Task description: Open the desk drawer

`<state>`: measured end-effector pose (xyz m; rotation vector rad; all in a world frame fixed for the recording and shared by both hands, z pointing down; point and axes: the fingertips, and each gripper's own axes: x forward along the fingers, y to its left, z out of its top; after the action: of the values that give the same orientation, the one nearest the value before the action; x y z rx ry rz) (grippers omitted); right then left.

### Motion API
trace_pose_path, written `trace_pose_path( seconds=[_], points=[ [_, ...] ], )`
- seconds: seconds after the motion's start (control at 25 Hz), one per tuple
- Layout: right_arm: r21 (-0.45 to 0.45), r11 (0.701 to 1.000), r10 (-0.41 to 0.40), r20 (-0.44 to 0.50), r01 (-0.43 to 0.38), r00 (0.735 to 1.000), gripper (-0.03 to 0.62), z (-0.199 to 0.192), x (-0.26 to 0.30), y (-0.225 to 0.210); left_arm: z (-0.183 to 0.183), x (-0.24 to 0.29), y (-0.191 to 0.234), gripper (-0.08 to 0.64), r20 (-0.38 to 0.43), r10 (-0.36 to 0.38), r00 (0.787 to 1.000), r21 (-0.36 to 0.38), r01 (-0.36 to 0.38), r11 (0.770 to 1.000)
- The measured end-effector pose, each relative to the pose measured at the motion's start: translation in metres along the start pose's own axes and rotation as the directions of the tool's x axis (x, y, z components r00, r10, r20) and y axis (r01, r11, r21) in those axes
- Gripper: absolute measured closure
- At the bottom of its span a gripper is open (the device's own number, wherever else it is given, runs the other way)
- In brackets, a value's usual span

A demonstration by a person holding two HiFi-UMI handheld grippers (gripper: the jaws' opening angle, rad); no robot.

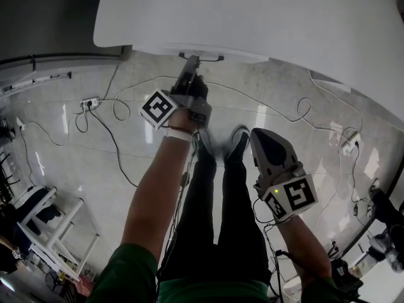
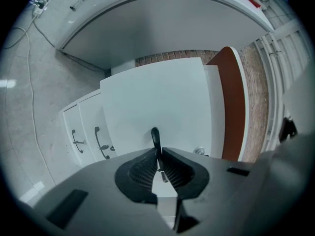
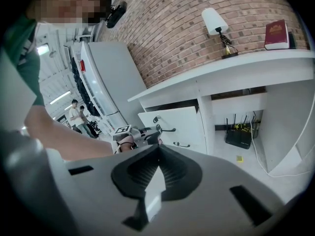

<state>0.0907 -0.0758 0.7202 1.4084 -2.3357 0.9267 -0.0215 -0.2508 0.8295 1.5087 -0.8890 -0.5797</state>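
Under the white desk top (image 1: 265, 17), my left gripper (image 1: 189, 65) reaches the top drawer's handle (image 1: 201, 57). In the left gripper view the left gripper (image 2: 157, 154) is shut on that dark handle (image 2: 155, 135), which stands on the white drawer front (image 2: 157, 97). From the right gripper view the drawer (image 3: 179, 124) stands out from the desk with a dark gap above it, and the left gripper (image 3: 142, 135) is at its handle. My right gripper (image 1: 255, 136) hangs back beside my legs; seen in its own view, the right gripper (image 3: 158, 149) is shut with nothing in it.
Two lower drawers with dark handles (image 2: 101, 142) sit to the left of the held one. A lamp (image 3: 215, 21) and a red book (image 3: 276, 33) stand on the desk, with a router (image 3: 239, 135) under it. Cables (image 1: 113, 115) trail over the tiled floor. People stand far off (image 3: 76, 114).
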Motion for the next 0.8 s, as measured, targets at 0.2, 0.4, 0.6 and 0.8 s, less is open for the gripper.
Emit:
trace_pose_path(
  seconds=[0.2, 0.4, 0.6, 0.8],
  points=[
    [-0.012, 1.000, 0.012, -0.005, -0.012, 1.000, 0.592, 0.001, -0.002, 0.007, -0.011, -0.031, 0.007, 0.531, 0.006, 0.023, 1.000, -0.038, -0.023, 0.999],
    [-0.024, 0.999, 0.025, -0.009, -0.025, 1.000, 0.592, 0.005, -0.003, 0.010, -0.021, -0.060, 0.011, 0.532, 0.006, 0.036, 0.999, -0.061, -0.036, 0.997],
    [-0.018, 0.999, 0.028, -0.008, -0.028, 1.000, 0.592, 0.007, -0.005, 0.014, -0.027, -0.080, 0.016, 0.534, 0.012, 0.057, 0.998, -0.077, -0.056, 0.996],
    [-0.014, 0.999, 0.036, -0.018, -0.037, 0.999, 0.592, 0.003, -0.005, 0.017, -0.034, -0.090, 0.018, 0.534, 0.009, 0.068, 0.998, -0.080, -0.067, 0.995]
  ],
)
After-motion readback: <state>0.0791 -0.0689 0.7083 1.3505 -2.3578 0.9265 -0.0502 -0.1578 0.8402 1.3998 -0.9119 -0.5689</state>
